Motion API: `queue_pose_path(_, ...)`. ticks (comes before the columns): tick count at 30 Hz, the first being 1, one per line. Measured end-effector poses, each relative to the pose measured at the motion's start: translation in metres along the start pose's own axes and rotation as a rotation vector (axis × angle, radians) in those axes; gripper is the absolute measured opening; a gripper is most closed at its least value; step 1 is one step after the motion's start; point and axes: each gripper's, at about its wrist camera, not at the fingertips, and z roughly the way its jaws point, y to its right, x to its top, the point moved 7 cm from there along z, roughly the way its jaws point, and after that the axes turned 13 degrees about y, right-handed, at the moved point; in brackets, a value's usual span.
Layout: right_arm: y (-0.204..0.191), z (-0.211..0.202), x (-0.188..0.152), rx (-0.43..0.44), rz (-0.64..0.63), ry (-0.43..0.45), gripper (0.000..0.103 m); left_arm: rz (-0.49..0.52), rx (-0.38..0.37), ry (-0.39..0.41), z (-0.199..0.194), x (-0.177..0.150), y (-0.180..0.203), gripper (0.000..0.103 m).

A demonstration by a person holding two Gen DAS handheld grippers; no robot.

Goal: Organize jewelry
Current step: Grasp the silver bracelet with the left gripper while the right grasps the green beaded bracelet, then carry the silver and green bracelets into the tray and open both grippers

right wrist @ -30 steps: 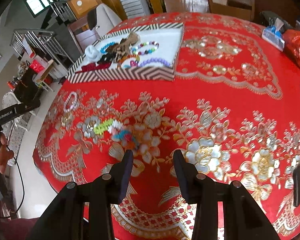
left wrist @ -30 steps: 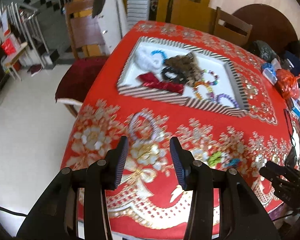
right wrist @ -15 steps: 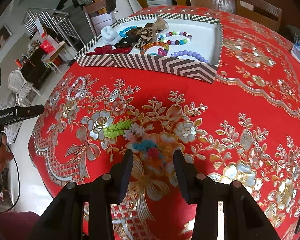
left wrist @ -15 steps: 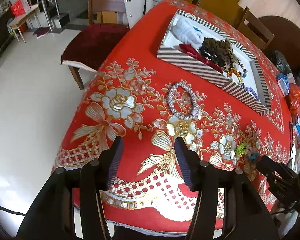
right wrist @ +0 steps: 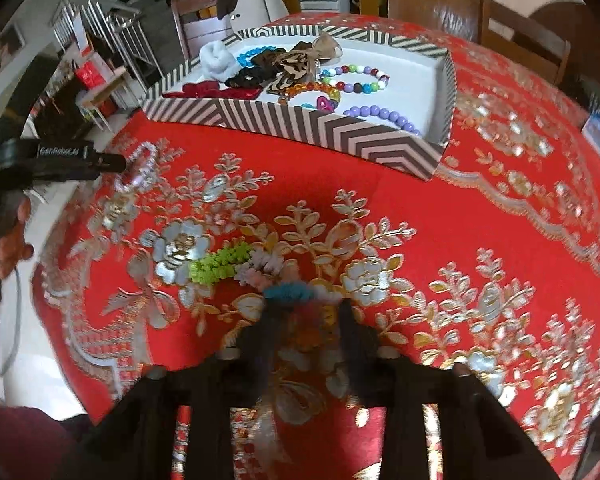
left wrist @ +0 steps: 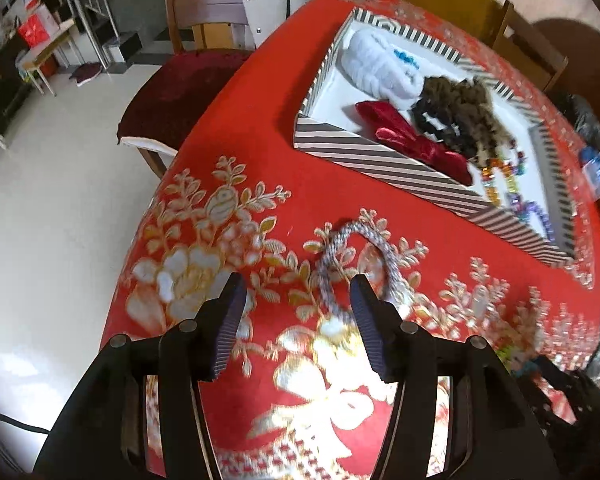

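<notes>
Currently the surface (left wrist: 260,152), draped in a red cloth with gold and silver floral embroidery, carries a shallow rectangular tray (right wrist: 332,132) with black-and-white chevron walls and a white floor. Inside it lie fabric scrunchies and round glossy bead bracelets (right wrist: 356,76). The left tool (left wrist: 296,308) points down toward the cloth, its ribbed fingers spread apart and released, with the near part of a silver beaded bracelet (left wrist: 372,248) lying flat between the tips. The right tool (right wrist: 306,320) is angled low over a multicoloured frilly bracelet (right wrist: 236,260) of green, pink and teal segments. Motion blur hides its fingers; its state cannot be determined.
</notes>
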Motion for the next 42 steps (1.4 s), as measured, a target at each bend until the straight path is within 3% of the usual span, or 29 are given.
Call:
queue_pose_path(2, 0.001, -0.001, 0.000, 0.020, 0.018, -0.004, 0.013, 0.012, -0.001, -0.022, 0.010, -0.002, 0.003, 0.050)
queue_pose_path(3, 0.002, -0.002, 0.001, 0.026, 0.028, 0.001, 0.013, 0.022, 0.002, 0.005, 0.009, -0.002, 0.004, 0.031)
queue_pose_path(5, 0.003, -0.007, 0.003, 0.037, 0.045, 0.018, 0.013, 0.074, 0.019, 0.012, 0.012, -0.003, 0.008, 0.011)
queue_pose_path(6, 0.005, -0.011, 0.006, 0.046, 0.060, 0.029, 0.013, 0.081, 0.011, 0.013, 0.013, -0.002, 0.009, 0.007)
queue_pose_path(10, 0.007, -0.024, 0.020, 0.063, 0.095, 0.069, 0.013, 0.051, -0.084, -0.023, 0.012, 0.000, 0.011, 0.006)
queue_pose_path(19, 0.015, -0.061, 0.056, 0.114, 0.172, 0.176, 0.013, 0.060, -0.167, 0.040, -0.028, 0.029, 0.016, 0.005)
queue_pose_path(32, 0.039, -0.084, 0.123, 0.062, 0.147, 0.278, 0.013, 0.101, -0.198, 0.127, -0.060, 0.075, 0.045, 0.006)
queue_pose_path(42, 0.055, -0.051, 0.173, 0.039, 0.145, 0.268, 0.013, 0.138, -0.196, 0.148, -0.041, 0.121, 0.063, 0.005)
